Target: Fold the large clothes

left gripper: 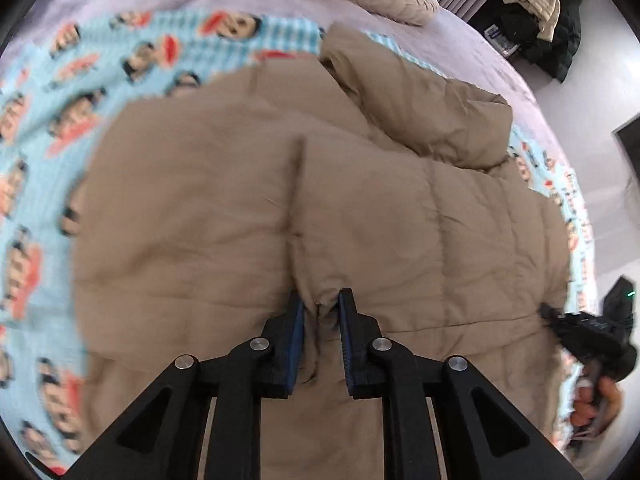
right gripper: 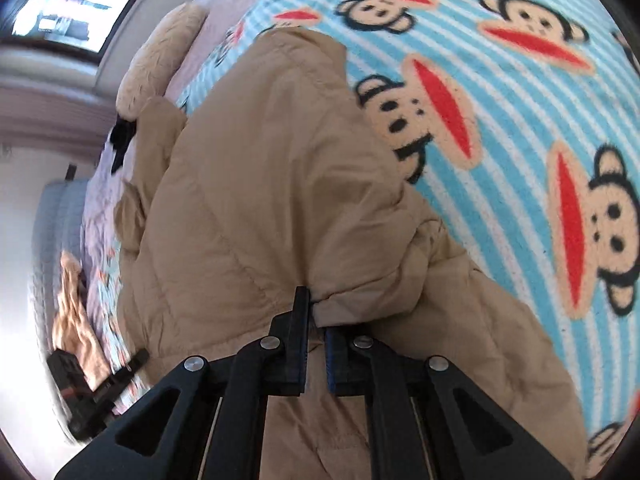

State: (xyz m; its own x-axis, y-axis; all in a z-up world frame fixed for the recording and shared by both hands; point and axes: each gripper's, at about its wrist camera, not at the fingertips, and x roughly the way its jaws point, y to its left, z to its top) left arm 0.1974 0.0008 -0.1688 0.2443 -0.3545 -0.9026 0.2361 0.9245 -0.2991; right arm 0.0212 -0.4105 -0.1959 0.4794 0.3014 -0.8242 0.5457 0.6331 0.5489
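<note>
The tan puffer coat [left gripper: 304,200] was spread on the monkey-print blanket [left gripper: 36,160]; its fabric was pinched by the left gripper [left gripper: 320,304] at six o'clock, its cuffed edge clamped by the right gripper [right gripper: 316,320].

The left gripper [left gripper: 321,300] points steeply down, its jaws nearly together and pinching a bunched fold of tan padded fabric. The right gripper [right gripper: 316,312] also tilts downward, jaws narrowly clamped on a fabric edge. A bare hand [left gripper: 596,404] grips the right gripper's handle.
</note>
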